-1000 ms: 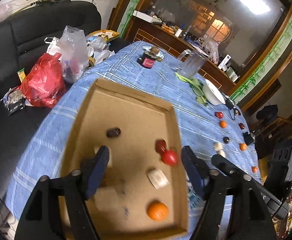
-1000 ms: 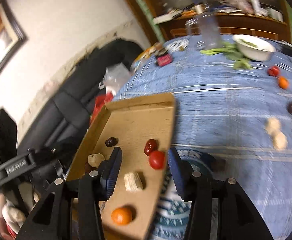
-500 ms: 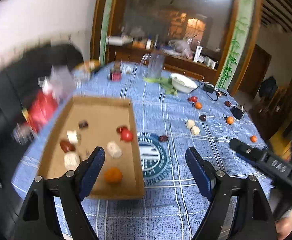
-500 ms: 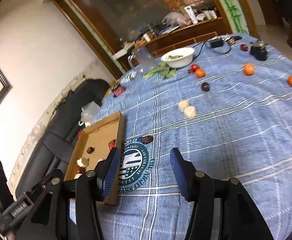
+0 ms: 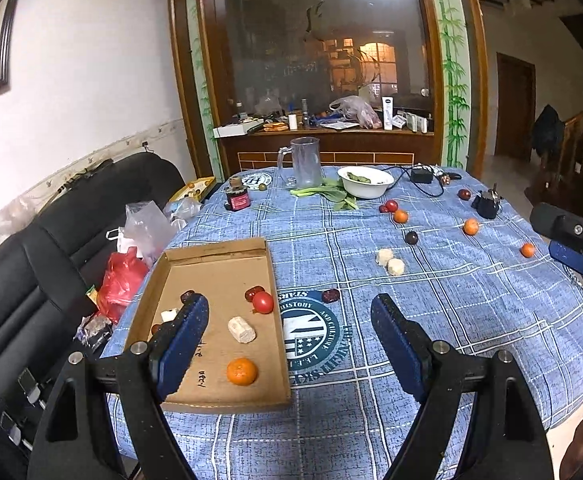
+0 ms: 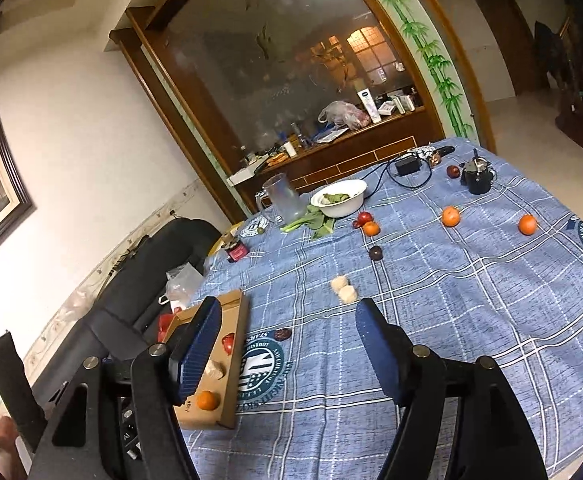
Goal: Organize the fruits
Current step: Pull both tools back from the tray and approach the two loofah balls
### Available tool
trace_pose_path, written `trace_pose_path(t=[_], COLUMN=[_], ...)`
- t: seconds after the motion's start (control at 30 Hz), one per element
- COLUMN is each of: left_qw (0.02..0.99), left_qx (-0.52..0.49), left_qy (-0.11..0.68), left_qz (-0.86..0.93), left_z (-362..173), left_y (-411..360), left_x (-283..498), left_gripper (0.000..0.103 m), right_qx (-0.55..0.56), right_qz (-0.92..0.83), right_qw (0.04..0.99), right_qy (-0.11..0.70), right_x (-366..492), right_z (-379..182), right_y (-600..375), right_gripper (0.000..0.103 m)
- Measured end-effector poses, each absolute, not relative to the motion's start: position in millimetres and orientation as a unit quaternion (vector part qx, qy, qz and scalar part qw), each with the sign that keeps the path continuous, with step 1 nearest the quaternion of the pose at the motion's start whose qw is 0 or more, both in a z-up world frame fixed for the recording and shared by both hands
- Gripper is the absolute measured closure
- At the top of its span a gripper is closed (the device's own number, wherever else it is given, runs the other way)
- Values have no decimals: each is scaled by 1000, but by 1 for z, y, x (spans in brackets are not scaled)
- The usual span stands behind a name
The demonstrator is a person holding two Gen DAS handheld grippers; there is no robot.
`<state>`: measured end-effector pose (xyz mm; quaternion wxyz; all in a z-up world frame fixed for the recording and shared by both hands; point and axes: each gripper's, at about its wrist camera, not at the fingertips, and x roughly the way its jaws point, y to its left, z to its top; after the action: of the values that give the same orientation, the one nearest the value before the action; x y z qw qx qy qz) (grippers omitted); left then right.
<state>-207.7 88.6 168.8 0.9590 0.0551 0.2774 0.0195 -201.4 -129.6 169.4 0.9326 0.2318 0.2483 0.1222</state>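
1. Both my tongs hang over the near edge of the tabletop (image 5: 471, 312) with nothing in them. The left tongs (image 5: 289, 338) stand spread wide; the right tongs (image 6: 287, 346) are opening, with nothing between the jaws.
2. Done so far, by my reading: the cardboard tray (image 5: 211, 398) at the left already holds a mandarin (image 5: 242, 371), a cherry tomato (image 5: 263, 302), a red date, pale cut chunks and a dark fruit.
3. Left to do: a date (image 5: 330, 295) lies just right of the tray, two pale chunks (image 5: 390, 261) sit mid-cloth, and three mandarins, a dark plum and red fruits are scattered farther back, near the white bowl (image 5: 365, 186).
4. The tray's long axis runs away from me toward the sofa end, open side up. The loose date lies roughly crosswise.
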Motion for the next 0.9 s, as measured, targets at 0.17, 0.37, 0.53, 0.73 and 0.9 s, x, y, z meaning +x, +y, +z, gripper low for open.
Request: trace_pose_path(t=[0.17, 0.37, 0.53, 0.73, 0.9], left_qw=[955, 949, 943, 940, 937], left_qx=[71, 72, 73, 76, 72], left_qy=[287, 308, 325, 334, 343], left_qz=[18, 20, 14, 2, 1], left_z=[163, 149, 138, 126, 119], left_y=[79, 77, 74, 72, 74], left_x=[-202, -186, -174, -165, -157], left_gripper=[20, 20, 20, 20, 20], right_qx=[239, 236, 229, 217, 203], right_qz=[123, 128, 124, 109, 108], right_qw=[928, 920, 914, 912, 911], right_qy=[259, 285, 313, 330, 343], right_x=[-192, -176, -161, -151, -142], right_z=[160, 142, 125, 112, 103], right_y=[-133, -127, -122, -118, -110], right_gripper=[29, 29, 29, 29, 29])
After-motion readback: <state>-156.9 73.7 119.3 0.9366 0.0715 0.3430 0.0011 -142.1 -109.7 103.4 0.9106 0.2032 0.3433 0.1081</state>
